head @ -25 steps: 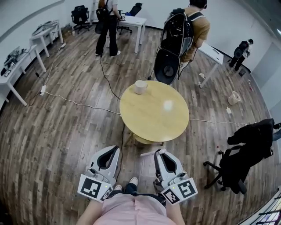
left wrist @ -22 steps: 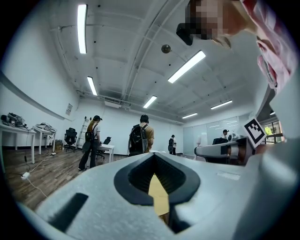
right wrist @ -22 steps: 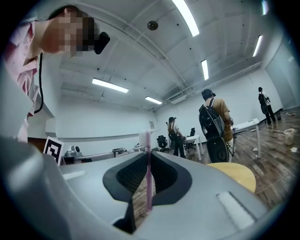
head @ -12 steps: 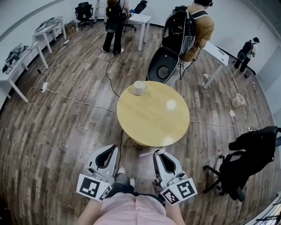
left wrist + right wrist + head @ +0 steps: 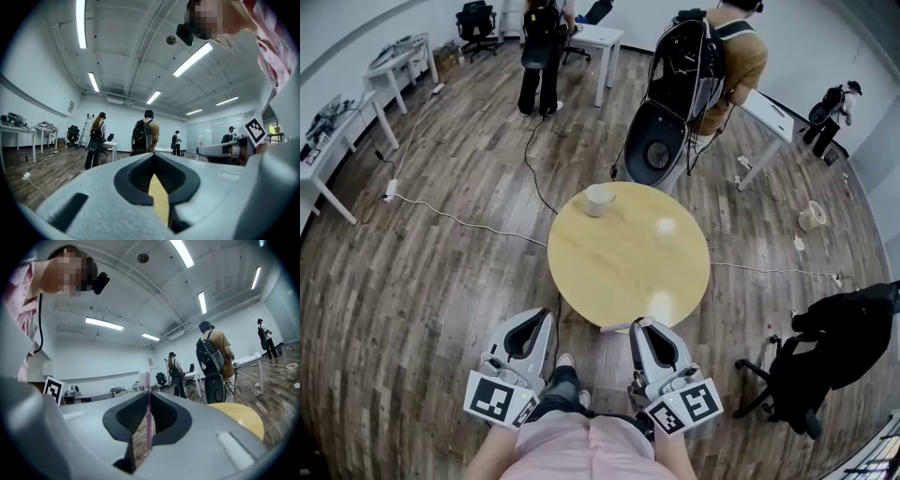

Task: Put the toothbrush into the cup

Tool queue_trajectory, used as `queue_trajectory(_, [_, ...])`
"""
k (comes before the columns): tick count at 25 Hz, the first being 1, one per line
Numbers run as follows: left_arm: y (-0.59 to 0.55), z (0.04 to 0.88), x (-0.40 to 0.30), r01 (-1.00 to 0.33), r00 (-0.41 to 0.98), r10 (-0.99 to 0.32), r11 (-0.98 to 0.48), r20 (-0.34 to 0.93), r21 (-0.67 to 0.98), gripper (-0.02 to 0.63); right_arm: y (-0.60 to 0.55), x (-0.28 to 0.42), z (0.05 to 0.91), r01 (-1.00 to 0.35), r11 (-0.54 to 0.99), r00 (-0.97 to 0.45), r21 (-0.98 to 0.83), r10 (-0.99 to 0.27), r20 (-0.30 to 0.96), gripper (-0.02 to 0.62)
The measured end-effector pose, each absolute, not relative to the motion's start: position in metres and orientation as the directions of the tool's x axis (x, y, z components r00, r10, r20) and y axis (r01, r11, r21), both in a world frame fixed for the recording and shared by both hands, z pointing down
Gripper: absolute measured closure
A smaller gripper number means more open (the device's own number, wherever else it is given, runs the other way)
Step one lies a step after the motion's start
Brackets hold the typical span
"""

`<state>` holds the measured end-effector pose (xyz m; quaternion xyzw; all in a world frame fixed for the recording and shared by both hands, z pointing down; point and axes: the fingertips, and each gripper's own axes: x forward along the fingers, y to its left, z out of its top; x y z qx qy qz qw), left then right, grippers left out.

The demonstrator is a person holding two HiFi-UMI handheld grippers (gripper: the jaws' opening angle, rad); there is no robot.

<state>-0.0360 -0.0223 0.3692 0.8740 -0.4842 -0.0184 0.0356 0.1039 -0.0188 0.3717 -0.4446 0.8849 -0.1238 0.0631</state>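
Spanning the whole head view is wood floor [image 5: 422, 281], w/ white desks [image 5: 394, 67] at the left edge & a cable [image 5: 459, 217] trailing across toward the round table [image 5: 623, 272] at centre. Beyond the table stand two people: a person w/ a big black backpack [image 5: 680, 66] & a second person [image 5: 542, 47] by a far desk. An office chair [image 5: 839, 342] draped in dark cloth sits at right.

Nearer the camera, both grippers lie side by side & level, pointing at the table's near rim. Left gripper [image 5: 541, 316]: jaws together at the tips, nothing btw them. Its own view shows only the yellow tabletop through the slot behind the tips.

Right gripper [image 5: 639, 325]: jaws closed to a slim gap, clamped on the toothbrush [image 5: 148, 420]. The pink handle stands upright across the pads, w/ the white head above them. In the head view the brush pokes out sideways toward the left gripper, just short of the table edge.

The cup [image 5: 599, 199], beige, stands on the far-left part of the tabletop, well apart from the brush.
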Motion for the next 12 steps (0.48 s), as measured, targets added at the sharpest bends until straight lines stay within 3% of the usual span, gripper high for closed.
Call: queue_trajectory(12, [-0.099,0.368,-0.053,-0.82,0.569,-0.823,-0.567,-0.001,0.072,0.606,-0.086,0.077,0.369,-0.783,0.559,-0.579,-0.273,-0.815,-0.008,0.566])
